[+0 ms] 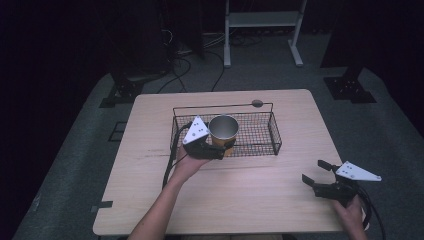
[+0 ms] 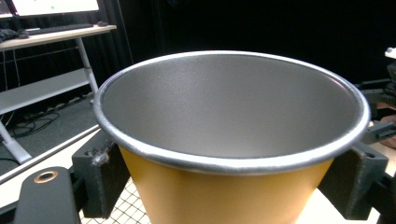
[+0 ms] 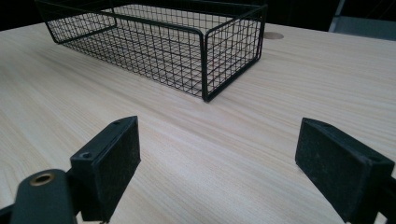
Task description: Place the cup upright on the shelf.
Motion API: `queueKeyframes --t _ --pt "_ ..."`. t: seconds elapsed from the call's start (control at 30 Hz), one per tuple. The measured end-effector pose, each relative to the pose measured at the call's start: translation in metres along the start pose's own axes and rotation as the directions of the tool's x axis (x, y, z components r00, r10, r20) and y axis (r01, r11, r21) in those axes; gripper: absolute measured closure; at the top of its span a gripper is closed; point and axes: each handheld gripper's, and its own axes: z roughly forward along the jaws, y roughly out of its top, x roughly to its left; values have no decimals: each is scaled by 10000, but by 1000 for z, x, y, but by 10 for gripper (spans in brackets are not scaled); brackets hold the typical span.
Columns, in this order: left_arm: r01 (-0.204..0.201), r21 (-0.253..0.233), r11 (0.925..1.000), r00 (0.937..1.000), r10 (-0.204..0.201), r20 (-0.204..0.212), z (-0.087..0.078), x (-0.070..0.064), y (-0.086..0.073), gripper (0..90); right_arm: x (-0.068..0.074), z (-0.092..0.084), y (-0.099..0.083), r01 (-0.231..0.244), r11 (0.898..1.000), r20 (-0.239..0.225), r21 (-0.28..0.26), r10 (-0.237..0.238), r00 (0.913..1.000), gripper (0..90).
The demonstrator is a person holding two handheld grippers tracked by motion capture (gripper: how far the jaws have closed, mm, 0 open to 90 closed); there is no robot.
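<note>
A yellow paper cup [image 1: 223, 131] with a silver-grey inside stands upright over the left part of a black wire basket [image 1: 270, 131]. My left gripper [image 1: 220, 149] is shut on the cup's lower wall, just above the basket's front rim. In the left gripper view the cup [image 2: 224, 191] sits between both black pads [image 2: 100, 179], pressed on each side. My right gripper [image 1: 314, 172] hovers low over the table near its right front corner, jaws wide apart with nothing between them. In the right gripper view its open pads [image 3: 112, 163] face the basket [image 3: 187, 51].
The light wooden table [image 1: 250, 200] has a round cable hole [image 1: 257, 103] behind the basket. Cables trail from both grippers. Beyond the table are a white shelf frame [image 1: 262, 30], black stand bases and floor cables. In the left gripper view a desk [image 2: 51, 35] stands far off.
</note>
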Motion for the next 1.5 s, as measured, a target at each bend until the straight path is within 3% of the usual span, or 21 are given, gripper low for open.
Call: queueKeyframes --t 0.37,0.83,0.87,1.5 --pt "7 105 9999 9999 -8 107 17 22 15 146 0 0 0 -3 10000 35 16 3 10000 130" --pt "69 100 9999 9999 -68 -132 26 45 17 146 0 0 0 -22 10000 21 -28 22 10000 130" --pt "233 167 9996 9997 -232 -84 27 49 16 146 0 0 0 6 10000 38 -11 -6 10000 130" --pt "5 899 9960 9992 -42 400 59 72 25 145 -1 -1 0 -30 10000 13 -79 30 10000 130"
